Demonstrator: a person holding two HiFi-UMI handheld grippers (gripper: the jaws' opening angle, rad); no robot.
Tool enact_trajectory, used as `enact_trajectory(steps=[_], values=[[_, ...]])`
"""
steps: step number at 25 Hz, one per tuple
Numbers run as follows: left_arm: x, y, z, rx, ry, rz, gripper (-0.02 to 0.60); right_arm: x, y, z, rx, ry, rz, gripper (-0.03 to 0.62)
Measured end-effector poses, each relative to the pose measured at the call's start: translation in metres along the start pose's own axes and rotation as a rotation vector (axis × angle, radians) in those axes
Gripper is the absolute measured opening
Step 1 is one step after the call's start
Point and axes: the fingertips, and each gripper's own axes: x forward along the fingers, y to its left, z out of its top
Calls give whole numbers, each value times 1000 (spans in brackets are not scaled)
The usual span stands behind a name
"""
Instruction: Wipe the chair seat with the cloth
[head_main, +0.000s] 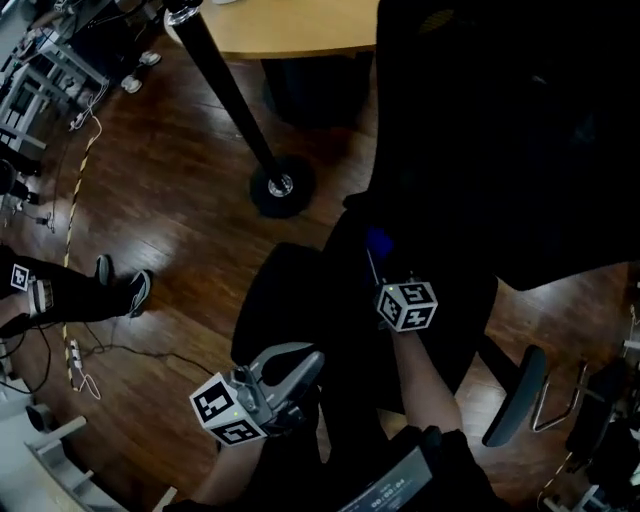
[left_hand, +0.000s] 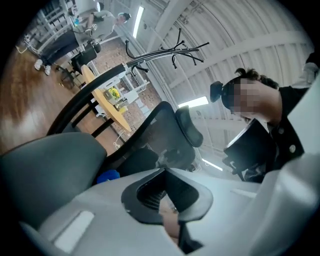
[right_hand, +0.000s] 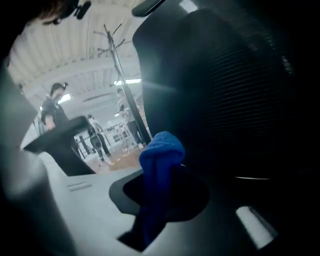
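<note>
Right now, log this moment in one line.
right gripper: shut on cloth | cloth: blue, above chair seat | left gripper: state unclear

Wooden floor (head_main: 180, 230) bears a pole base (head_main: 281, 186) and, seemingly, cables (head_main: 75, 190).

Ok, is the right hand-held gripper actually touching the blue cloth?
Touching. The right gripper view shows the blue cloth pinched between the jaws of the right hand-held gripper, with its bunched end sticking out past them.
</note>
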Motion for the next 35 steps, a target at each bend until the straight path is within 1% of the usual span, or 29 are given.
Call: enact_trajectory(steps=[4, 9, 11, 19, 28, 32, 35], values=[[-30, 10, 11, -26, -31, 54, 2, -1, -28, -7, -32, 37, -53, 60], [-43, 26, 8, -21, -24, 86, 2, 2, -64, -18, -73, 88, -117, 58], [-37, 30, 4, -22, -10, 78, 2, 3, -79, -22, -89, 109, -142, 58], [0, 21, -16, -9, 82, 12, 2, 10, -137, -39, -154, 191, -241, 58], [51, 9, -28, -7, 142, -61, 2, 14, -208, -59, -226, 285, -365, 58], [62, 1, -37, -6, 162, -72, 2, 13, -246, -69, -255, 330, -435, 58], [60, 0, -38, -2, 162, -60, 2, 14, -271, -76, -280, 365, -480, 58]])
